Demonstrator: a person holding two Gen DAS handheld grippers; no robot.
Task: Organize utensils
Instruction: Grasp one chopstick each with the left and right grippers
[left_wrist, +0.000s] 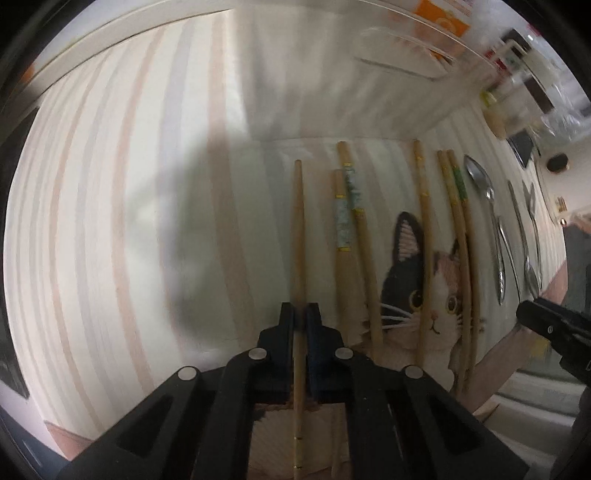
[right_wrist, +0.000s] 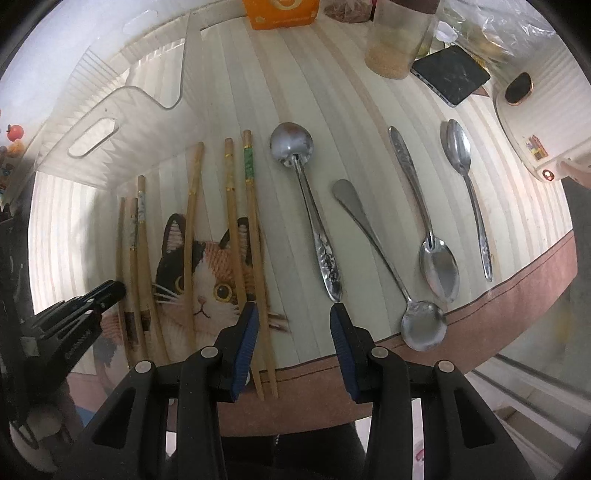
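Observation:
Several wooden chopsticks lie side by side on a striped mat with a cat picture (right_wrist: 207, 280). My left gripper (left_wrist: 299, 314) points down and is shut on the leftmost plain chopstick (left_wrist: 297, 221), which runs between its pads. The banded chopsticks (left_wrist: 343, 221) lie just to its right. Several steel spoons lie further right. My right gripper (right_wrist: 293, 325) is open over bare mat. The green-banded chopstick (right_wrist: 255, 221) lies by its left finger. The handle tip of a patterned spoon (right_wrist: 314, 221) lies at its right fingertip. The left gripper (right_wrist: 110, 291) shows at the left edge of the right wrist view.
A clear plastic holder (right_wrist: 110, 110) stands behind the chopsticks. At the back are an orange box (right_wrist: 280, 11), a jar (right_wrist: 399, 40), a phone (right_wrist: 450, 74) and a white appliance (right_wrist: 532, 122). The mat's brown front edge (right_wrist: 517, 288) lies close to the spoons.

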